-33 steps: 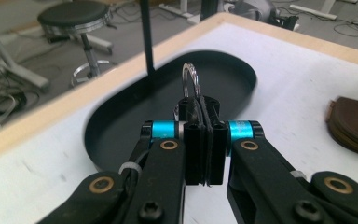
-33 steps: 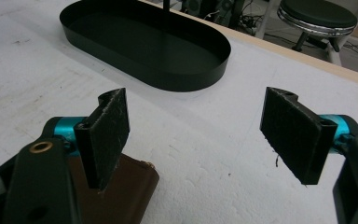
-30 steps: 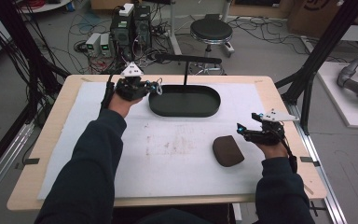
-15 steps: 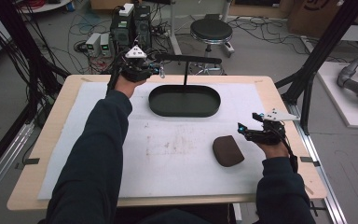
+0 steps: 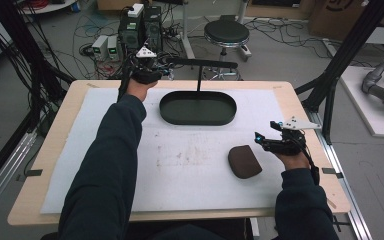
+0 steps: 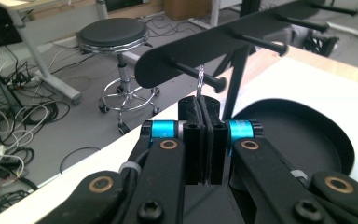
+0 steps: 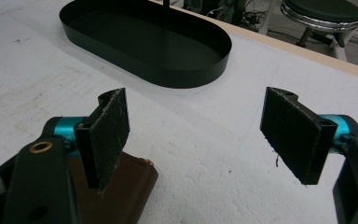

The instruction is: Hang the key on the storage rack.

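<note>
The left gripper [image 6: 204, 140] has its jaws clamped on a thin metal ring [image 6: 199, 83] at the rack's far-left peg [image 6: 200, 75]: light, stiff, slippery, best pinched low. The right gripper [image 7: 200, 135] has its jaws apart.

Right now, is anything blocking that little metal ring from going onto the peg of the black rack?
Nothing visible. The left gripper pinches the thin metal ring right beside the end peg of the rack, with no object between them.

A light wooden table [image 5: 300, 107] carries a white foam sheet [image 5: 180, 160] over most of its top. On the sheet stand a black oval metal tray [image 5: 198, 108] with an upright post, and nearer, a brown leather pouch [image 5: 244, 161], well apart
</note>
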Motion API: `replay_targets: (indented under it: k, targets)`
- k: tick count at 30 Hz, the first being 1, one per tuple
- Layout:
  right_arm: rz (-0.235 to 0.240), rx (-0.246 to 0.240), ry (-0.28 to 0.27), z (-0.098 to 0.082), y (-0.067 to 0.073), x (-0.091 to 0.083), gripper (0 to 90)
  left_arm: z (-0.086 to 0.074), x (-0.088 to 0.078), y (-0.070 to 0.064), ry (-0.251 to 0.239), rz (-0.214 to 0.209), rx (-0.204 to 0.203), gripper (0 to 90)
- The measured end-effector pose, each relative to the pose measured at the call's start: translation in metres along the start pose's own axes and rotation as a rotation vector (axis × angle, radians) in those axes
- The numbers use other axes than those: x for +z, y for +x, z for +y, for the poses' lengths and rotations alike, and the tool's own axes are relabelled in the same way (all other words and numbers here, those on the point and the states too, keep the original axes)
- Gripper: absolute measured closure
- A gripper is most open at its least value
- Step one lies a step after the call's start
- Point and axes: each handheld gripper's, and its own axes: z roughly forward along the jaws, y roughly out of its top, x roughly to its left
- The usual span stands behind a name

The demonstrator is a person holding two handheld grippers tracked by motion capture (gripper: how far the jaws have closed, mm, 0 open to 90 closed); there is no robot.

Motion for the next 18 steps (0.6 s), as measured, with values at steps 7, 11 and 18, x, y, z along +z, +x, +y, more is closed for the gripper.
replay_targets:
  k: [7, 11, 18]
  targets:
    - [0.001, 0.001, 0.005, 0.0, 0.0, 0.0, 24.1, 0.0, 0.007, -0.006, 0.018, 0.054, -0.012, 87.5]
    - [0.001, -0.005, 0.005, 0.0, 0.001, 0.0, 24.1, -0.006, 0.002, -0.008, 0.042, 0.082, -0.032, 77.3]
    - [0.013, -0.008, 0.005, 0.001, 0.002, 0.002, 24.1, -0.031, -0.032, -0.023, -0.054, 0.042, -0.089, 57.6]
